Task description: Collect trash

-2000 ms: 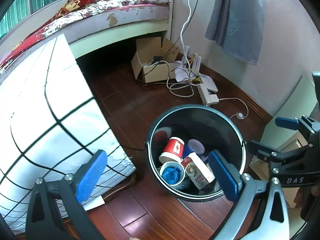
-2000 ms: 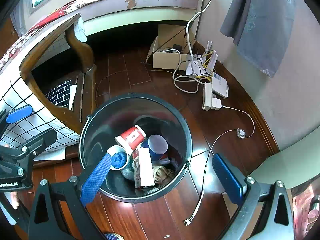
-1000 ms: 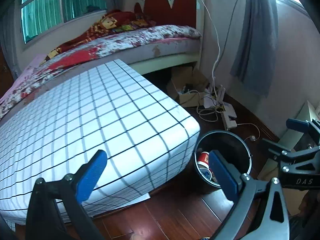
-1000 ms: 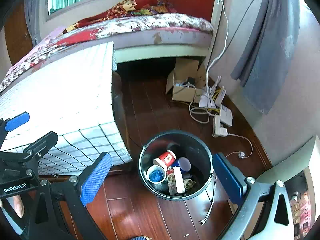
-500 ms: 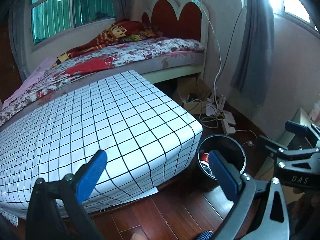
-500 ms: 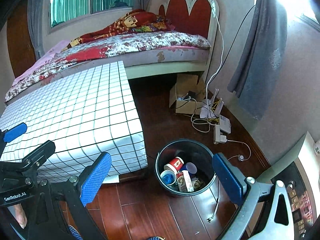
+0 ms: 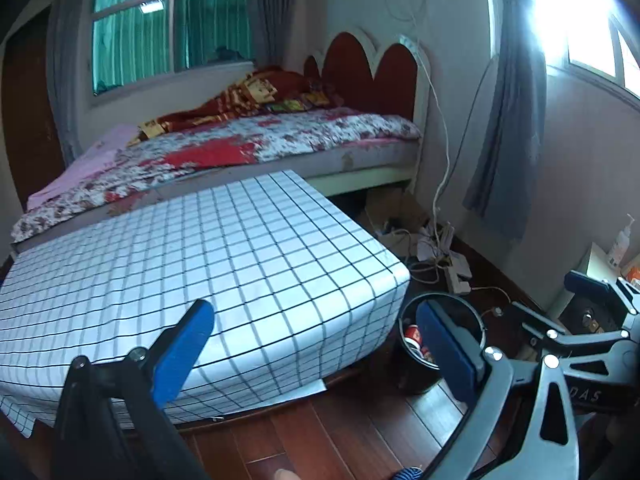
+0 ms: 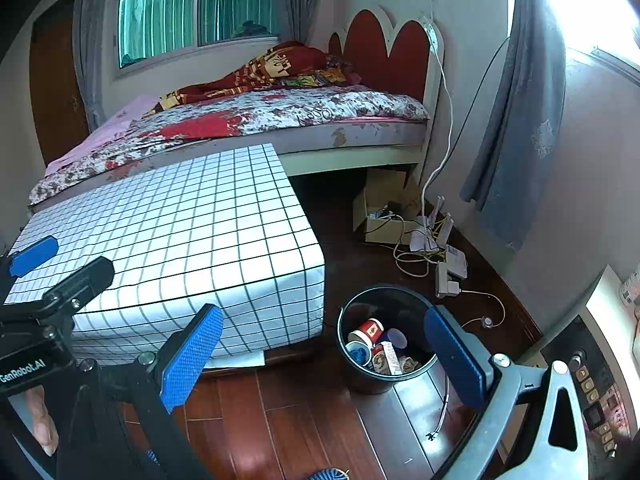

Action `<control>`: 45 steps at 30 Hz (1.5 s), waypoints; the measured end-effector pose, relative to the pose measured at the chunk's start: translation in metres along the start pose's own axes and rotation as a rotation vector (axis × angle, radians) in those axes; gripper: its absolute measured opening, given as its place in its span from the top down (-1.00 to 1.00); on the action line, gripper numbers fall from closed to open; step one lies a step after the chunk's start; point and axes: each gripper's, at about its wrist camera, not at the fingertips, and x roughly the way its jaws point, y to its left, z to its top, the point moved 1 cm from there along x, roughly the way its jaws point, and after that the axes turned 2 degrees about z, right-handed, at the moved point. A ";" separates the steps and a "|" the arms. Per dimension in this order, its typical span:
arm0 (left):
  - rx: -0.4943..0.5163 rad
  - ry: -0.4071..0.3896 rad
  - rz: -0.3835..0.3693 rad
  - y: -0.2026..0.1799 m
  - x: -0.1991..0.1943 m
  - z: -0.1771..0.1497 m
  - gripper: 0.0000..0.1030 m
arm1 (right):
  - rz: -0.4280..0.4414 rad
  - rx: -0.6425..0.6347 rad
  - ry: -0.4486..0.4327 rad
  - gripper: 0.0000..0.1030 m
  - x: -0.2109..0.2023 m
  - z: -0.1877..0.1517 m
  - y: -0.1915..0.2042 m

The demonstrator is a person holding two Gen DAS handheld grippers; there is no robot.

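The table [image 8: 180, 220], draped in a checked cloth, is seen bare at left; no trash is left on it. The bin [image 8: 348, 364] stands beside it on the floor, trash [image 8: 374, 346] inside. Both the left gripper [image 7: 316, 344] and the right gripper [image 8: 320, 352] are held raised, wide apart, nothing gripped.

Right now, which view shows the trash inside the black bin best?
The right wrist view: it looks down into the black bin, showing the red cup and other items. In the left wrist view the left claw's finger hides most of the bin.
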 end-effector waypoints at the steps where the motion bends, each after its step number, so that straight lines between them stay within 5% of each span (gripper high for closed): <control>1: 0.000 -0.005 0.005 0.003 -0.004 -0.001 -0.98 | 0.007 -0.003 -0.006 -0.98 -0.004 0.000 0.003; 45: 0.013 -0.063 -0.004 0.004 -0.024 -0.004 -0.99 | 0.016 0.009 -0.072 -0.98 -0.029 0.009 -0.001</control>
